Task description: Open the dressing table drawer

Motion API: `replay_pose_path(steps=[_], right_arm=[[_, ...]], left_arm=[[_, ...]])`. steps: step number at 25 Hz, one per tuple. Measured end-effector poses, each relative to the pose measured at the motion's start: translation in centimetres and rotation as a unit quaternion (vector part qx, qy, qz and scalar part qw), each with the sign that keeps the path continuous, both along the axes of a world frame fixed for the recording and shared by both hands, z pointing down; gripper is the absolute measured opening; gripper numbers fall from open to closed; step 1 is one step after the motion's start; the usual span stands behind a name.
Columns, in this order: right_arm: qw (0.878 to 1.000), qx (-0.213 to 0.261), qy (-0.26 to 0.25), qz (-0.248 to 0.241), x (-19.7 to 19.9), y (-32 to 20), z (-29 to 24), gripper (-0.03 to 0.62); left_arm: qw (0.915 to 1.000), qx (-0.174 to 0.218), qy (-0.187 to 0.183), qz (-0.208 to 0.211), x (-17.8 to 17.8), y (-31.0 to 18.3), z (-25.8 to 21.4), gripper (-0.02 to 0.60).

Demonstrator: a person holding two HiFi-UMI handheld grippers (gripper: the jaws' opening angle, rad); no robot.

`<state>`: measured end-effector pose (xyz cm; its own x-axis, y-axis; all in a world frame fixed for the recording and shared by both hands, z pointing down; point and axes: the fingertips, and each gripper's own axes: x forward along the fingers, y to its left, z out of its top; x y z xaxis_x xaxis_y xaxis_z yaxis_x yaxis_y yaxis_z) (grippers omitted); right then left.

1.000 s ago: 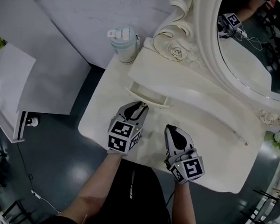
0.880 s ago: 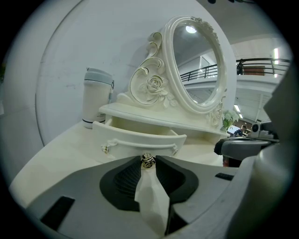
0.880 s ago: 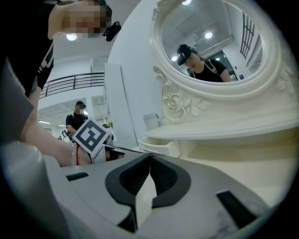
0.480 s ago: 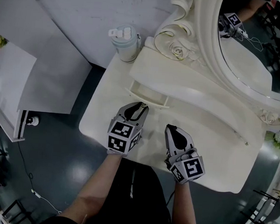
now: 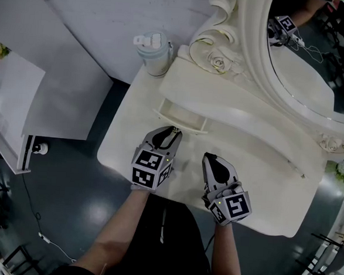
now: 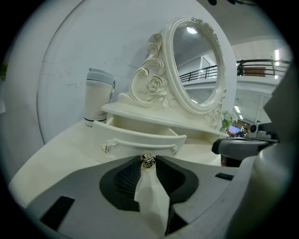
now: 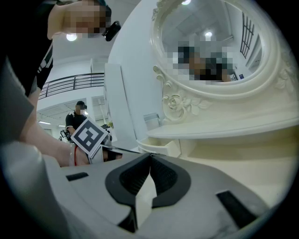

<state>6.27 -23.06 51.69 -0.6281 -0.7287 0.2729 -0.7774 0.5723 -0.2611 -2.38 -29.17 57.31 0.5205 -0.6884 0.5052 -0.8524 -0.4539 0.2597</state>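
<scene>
1. The drawer (image 5: 179, 118) sits under the raised shelf of the white dressing table (image 5: 256, 187), left of the oval mirror (image 5: 318, 62) and just in front of a lidded insulated bottle (image 5: 152, 53). It stands partly out, with its inside showing in the head view.
2. The left gripper (image 5: 173, 130) has its jaw tips pinched on the small metal knob (image 6: 148, 161) at the middle of the curved drawer front (image 6: 140, 140).
3. The right gripper (image 5: 208, 159) hovers over the tabletop beside it, jaws together with nothing between them.
4. The drawer looks light, rigid and shallow, so it should slide with little force. The knob is small, round and probably slick, so the pads may slip off.
5. The knob is the only sound hold. Pull straight along the drawer's travel, since a skewed pull may jam it.
</scene>
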Motion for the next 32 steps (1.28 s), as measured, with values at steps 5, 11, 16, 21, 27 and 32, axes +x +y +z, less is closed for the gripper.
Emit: replay_pose_path(steps=[5,11,16,21,27,32], right_arm=[[1.000,0.001,-0.001,-0.001,0.0,0.1,0.0,0.005],[1.000,0.003,-0.001,-0.004,0.2,0.3,-0.2,0.005],[1.000,0.010,-0.001,-0.005,0.6,0.6,-0.7,0.005],[1.000,0.019,-0.001,-0.003,1.2,0.9,-1.6,0.005],[0.999,0.040,0.002,-0.007,1.4,1.3,-3.6,0.005],[0.998,0.061,0.003,-0.009,1.7,1.7,-5.7,0.005]], left_arm=[[1.0000,0.006,0.003,0.000,0.1,0.1,-0.2,0.127],[1.0000,0.008,-0.004,-0.002,0.0,0.6,-0.3,0.153],[0.9994,0.012,-0.005,-0.031,-1.4,1.0,-0.7,0.153],[0.9984,0.034,-0.005,-0.046,-2.2,1.8,-2.3,0.053],[0.9968,0.069,0.011,-0.040,-2.0,2.8,-5.0,0.002],[0.9945,0.093,0.036,-0.030,-1.6,3.4,-7.4,0.002]])
